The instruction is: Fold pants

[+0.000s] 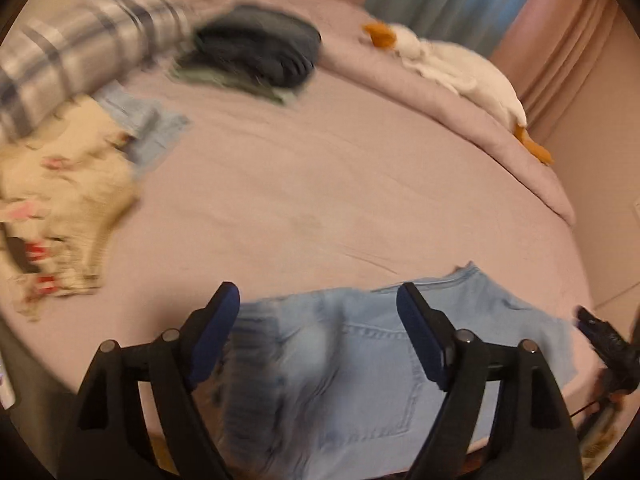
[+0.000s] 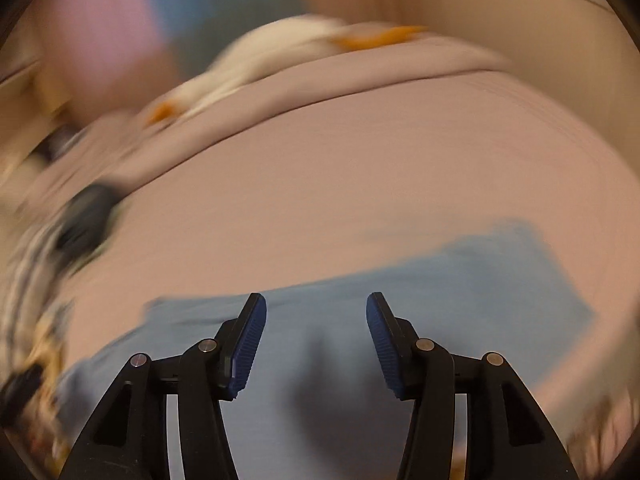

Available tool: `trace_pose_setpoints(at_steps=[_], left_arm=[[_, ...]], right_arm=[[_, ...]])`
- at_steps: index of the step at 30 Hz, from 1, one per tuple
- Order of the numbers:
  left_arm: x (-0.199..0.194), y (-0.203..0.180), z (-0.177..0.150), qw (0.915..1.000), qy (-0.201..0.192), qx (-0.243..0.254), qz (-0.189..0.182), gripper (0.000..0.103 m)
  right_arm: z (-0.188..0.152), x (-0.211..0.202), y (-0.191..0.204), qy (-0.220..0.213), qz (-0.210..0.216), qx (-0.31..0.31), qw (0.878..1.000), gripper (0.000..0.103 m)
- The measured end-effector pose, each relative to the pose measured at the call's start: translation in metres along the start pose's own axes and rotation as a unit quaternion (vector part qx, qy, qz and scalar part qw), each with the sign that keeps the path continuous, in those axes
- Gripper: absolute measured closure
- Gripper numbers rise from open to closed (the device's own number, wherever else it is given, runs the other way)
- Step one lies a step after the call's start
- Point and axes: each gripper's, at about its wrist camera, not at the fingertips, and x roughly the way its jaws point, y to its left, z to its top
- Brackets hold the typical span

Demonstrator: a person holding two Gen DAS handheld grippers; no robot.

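Light blue denim pants (image 1: 360,364) lie flat on the pink bed sheet (image 1: 320,184) near its front edge, a back pocket showing. My left gripper (image 1: 318,300) hovers above them, open wide, with nothing between its blue pads. In the blurred right wrist view the same pants (image 2: 460,292) spread below my right gripper (image 2: 316,312), which is open and holds nothing. The other gripper's dark tip (image 1: 600,332) shows at the right edge of the left wrist view.
A dark folded garment pile (image 1: 260,52) and a plaid cloth (image 1: 88,48) lie at the back left. A cream floral garment (image 1: 68,208) and a blue cloth (image 1: 148,128) sit on the left. A white plush goose (image 1: 452,68) rests along the far edge, curtains behind.
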Motion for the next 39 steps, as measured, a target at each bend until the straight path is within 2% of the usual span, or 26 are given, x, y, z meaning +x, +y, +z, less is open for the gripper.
trace_pose_setpoints(at_steps=[2,4,5,8,10,13,15,17,18,19,21,22,24,28,30,34,39], left_arm=[[0.016,0.001,0.001,0.9998,0.015,-0.011,0.011,0.027],[0.026,0.0,-0.003,0.9995,-0.006,-0.003,0.032,0.035],[0.029,-0.002,-0.008,0.9989,-0.015,0.003,0.044,0.039],[0.035,-0.005,-0.015,0.9974,-0.025,0.044,0.051,0.046],[0.039,0.002,-0.016,0.9975,-0.025,0.04,0.052,0.05],[0.046,0.019,-0.016,0.9989,-0.016,0.022,0.039,0.053],[0.045,0.024,-0.018,0.9994,-0.015,0.009,0.029,0.054],[0.043,0.023,-0.019,0.9994,-0.016,0.012,0.027,0.055],[0.043,0.021,-0.02,0.9992,-0.018,0.015,0.031,0.055],[0.043,0.02,-0.021,0.999,-0.021,0.019,0.036,0.055],[0.042,0.018,-0.022,0.9986,-0.027,0.023,0.039,0.056],[0.042,0.019,-0.022,0.9986,-0.027,0.024,0.038,0.056],[0.042,0.022,-0.021,0.999,-0.026,0.017,0.031,0.056],[0.044,0.021,-0.02,0.9991,-0.024,0.017,0.031,0.056],[0.044,0.02,-0.021,0.9988,-0.025,0.022,0.036,0.055],[0.045,0.023,-0.02,0.9992,-0.024,0.01,0.03,0.054],[0.045,0.022,-0.021,0.999,-0.025,0.015,0.035,0.053]], right_arm=[[0.003,0.023,0.044,0.04,0.063,-0.046,0.996,0.051],[0.003,0.046,0.083,0.076,0.09,-0.087,0.989,0.051],[0.002,0.062,0.107,0.088,0.082,-0.116,0.986,0.051],[-0.007,0.093,0.146,0.105,0.043,-0.181,0.977,0.051],[-0.012,0.115,0.165,0.127,0.038,-0.206,0.97,0.051],[-0.016,0.137,0.172,0.128,-0.018,-0.231,0.964,0.051],[-0.021,0.149,0.173,0.147,-0.003,-0.227,0.963,0.051],[-0.024,0.154,0.175,0.145,-0.004,-0.237,0.961,0.054],[-0.024,0.153,0.177,0.138,-0.003,-0.244,0.96,0.078],[-0.026,0.151,0.18,0.136,0.002,-0.248,0.959,0.087],[-0.023,0.136,0.187,0.106,-0.008,-0.246,0.964,0.092],[-0.02,0.126,0.191,0.082,-0.015,-0.251,0.964,0.093],[-0.014,0.123,0.193,0.07,-0.016,-0.254,0.965,0.094],[-0.017,0.162,0.183,0.122,-0.018,-0.231,0.965,0.094],[-0.026,0.161,0.181,0.097,-0.034,-0.252,0.962,0.094],[-0.034,0.164,0.193,0.08,-0.074,-0.271,0.956,0.094],[-0.034,0.169,0.195,0.07,-0.073,-0.268,0.958,0.094]])
